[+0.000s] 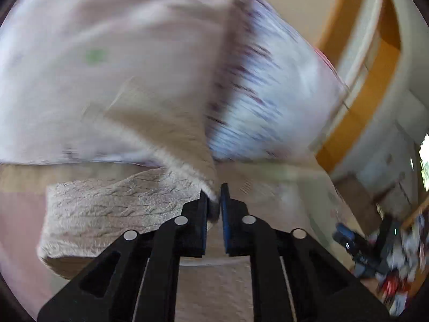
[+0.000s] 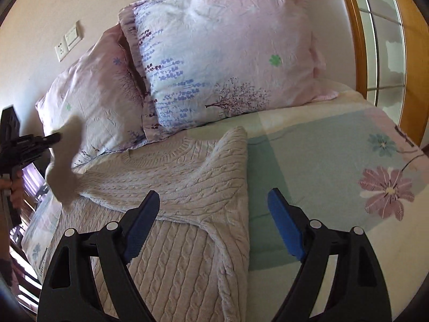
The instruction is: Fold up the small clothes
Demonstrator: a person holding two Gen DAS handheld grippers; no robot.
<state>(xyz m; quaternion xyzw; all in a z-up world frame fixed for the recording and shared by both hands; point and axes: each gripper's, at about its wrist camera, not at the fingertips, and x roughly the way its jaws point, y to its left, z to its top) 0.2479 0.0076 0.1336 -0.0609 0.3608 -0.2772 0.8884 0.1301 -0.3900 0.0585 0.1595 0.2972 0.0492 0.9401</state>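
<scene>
Knitwear fills the left wrist view: the left gripper [image 1: 214, 201] has its jaws pinched nearly together on a sleeve [image 1: 185, 158] of the cream cable-knit sweater [image 1: 107, 209], lifted clear of the bed — the blur suggests it is swinging.

From the right wrist, the right gripper [image 2: 211, 222] hovers wide open and holds nothing, above the sweater body [image 2: 171, 187] lying flat on the floral bedsheet [image 2: 335, 166], below two pillows [image 2: 228, 61]. The right side looks already folded in. The step in hand appears to be the left sleeve fold; next, that sleeve needs laying across the body — flat, then released.
</scene>
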